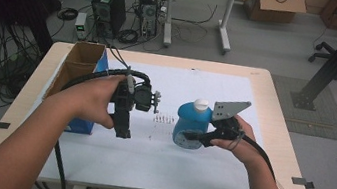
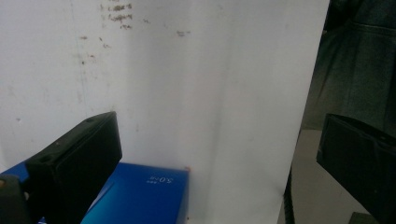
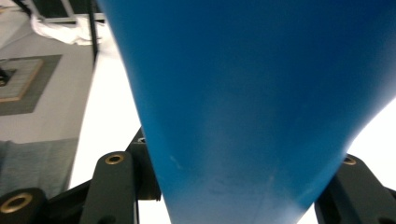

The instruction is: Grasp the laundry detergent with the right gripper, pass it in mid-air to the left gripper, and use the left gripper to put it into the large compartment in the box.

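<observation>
Blue bottle [image 3: 261, 107] fills right gripper [image 1: 195, 137] view, clenched between jaws, base cut off. Left gripper [image 1: 122, 130] jaws apart, empty.

Even, soft room light falls on the desk [image 1: 274, 115] with faint shadows. The right gripper view is blurred, the blue bottle [image 3: 252, 102] too close for focus.

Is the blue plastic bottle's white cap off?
No, the round white cap sits on top of the blue plastic bottle, which the right tongs grip by its side.
</observation>
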Action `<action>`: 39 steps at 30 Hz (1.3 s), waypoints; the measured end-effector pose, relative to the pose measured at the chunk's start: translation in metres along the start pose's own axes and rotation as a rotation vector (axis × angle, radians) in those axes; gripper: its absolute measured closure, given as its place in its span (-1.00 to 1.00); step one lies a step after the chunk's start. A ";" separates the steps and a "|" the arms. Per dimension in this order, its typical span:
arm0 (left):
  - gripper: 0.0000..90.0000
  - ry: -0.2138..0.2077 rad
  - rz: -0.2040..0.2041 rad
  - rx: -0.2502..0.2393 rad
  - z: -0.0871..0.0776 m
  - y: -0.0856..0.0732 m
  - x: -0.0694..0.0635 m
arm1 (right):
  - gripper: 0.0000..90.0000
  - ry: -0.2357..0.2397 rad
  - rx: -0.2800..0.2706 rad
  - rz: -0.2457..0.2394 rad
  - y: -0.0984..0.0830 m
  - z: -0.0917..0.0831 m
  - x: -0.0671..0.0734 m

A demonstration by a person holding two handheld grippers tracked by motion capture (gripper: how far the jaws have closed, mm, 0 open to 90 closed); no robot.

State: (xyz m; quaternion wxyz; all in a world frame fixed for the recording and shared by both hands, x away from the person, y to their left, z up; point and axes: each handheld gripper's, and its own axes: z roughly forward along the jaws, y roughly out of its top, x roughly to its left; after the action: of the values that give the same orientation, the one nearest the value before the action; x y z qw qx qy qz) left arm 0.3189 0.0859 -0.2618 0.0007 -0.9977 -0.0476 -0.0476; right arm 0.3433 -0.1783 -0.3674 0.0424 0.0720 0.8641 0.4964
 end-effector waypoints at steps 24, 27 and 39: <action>-0.99 -0.035 0.028 -0.033 -0.011 0.008 -0.001 | 0.00 0.125 0.010 -0.056 0.023 0.053 0.026; -0.99 -0.035 0.038 -0.034 -0.012 0.009 -0.002 | 0.00 0.131 0.006 -0.057 0.027 0.059 0.027; -0.99 -0.027 0.051 -0.034 -0.018 0.016 -0.005 | 0.00 0.140 -0.002 -0.070 0.040 0.079 0.034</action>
State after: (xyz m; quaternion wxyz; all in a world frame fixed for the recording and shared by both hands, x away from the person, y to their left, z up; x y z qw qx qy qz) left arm 0.3135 0.0693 -0.2444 -0.0157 -0.9990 -0.0212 -0.0349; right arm 0.3245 -0.0855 -0.3722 -0.0005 0.0069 0.8664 0.4993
